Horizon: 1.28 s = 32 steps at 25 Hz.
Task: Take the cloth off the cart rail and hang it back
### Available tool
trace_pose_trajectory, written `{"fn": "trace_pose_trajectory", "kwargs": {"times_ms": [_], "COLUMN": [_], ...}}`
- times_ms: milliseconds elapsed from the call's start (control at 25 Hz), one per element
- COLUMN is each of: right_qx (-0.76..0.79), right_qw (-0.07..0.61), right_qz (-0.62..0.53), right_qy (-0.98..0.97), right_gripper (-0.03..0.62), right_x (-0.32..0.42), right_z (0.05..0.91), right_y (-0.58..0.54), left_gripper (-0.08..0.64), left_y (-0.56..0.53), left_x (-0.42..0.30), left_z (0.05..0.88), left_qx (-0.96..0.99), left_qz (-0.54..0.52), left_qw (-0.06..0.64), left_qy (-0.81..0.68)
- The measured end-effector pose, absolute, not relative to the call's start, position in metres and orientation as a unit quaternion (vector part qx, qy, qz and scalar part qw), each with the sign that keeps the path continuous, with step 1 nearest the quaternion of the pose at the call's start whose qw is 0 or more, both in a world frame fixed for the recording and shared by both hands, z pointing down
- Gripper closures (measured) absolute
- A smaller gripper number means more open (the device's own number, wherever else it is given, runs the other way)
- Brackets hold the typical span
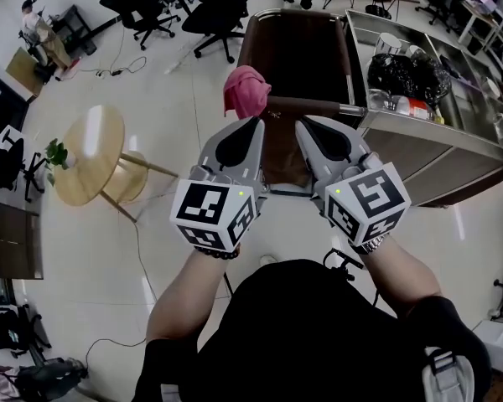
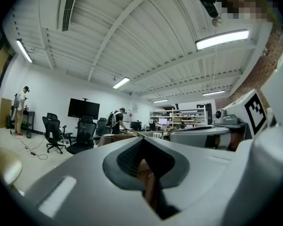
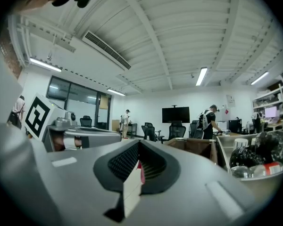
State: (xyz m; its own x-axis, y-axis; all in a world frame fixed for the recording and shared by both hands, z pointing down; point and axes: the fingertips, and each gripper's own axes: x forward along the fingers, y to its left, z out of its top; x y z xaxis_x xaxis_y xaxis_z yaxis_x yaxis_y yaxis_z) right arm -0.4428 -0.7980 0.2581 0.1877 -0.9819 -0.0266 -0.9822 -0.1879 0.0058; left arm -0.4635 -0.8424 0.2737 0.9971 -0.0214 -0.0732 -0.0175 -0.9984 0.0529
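The pink cloth (image 1: 246, 90) sits bunched on the cart rail (image 1: 314, 103), just ahead of my left gripper (image 1: 254, 124) and not touching it. My right gripper (image 1: 303, 125) is close beside the left (both clenched, jaws pressed together on nothing). Off to its right stands a steel counter (image 1: 436, 136) carrying a black bag (image 1: 407, 75).

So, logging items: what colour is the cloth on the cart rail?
Pink cloth, best in the head view.
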Motion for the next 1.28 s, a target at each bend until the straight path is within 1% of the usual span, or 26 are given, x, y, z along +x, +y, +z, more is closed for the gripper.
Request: {"fn": "trace_pose_trajectory", "kwargs": {"times_ms": [320,600,720,840,1280], "right_qx": [-0.740,-0.723,-0.721,-0.717,-0.726], "right_qw": [0.001,0.016,0.020,0.010,0.009], "right_qz": [0.032,0.037,0.039,0.032,0.054], "right_qy": [0.672,0.690,0.692,0.696,0.686], "right_gripper": [0.592,0.592,0.592,0.592,0.592], "right_x": [-0.463,-0.469,-0.470,-0.478,-0.515], "right_z": [0.258,0.263,0.264,0.268,0.252], "right_y": [-0.759,-0.728,-0.722,-0.717,-0.717], "left_gripper": [0.558,0.558,0.558,0.558,0.558], "left_y": [-0.799,-0.770,-0.763,-0.759,-0.756], "left_x": [-0.470,-0.481,-0.485,-0.490,-0.517], "left_z": [0.272,0.277,0.280,0.282,0.273], "left_qx": [0.998,0.997,0.996,0.996,0.998], "left_qz": [-0.044,-0.043,-0.041,-0.038,-0.039], "left_qw": [0.019,0.010,0.004,0.003,0.001], "left_qy": [-0.037,-0.068,-0.074,-0.075,-0.051]}}
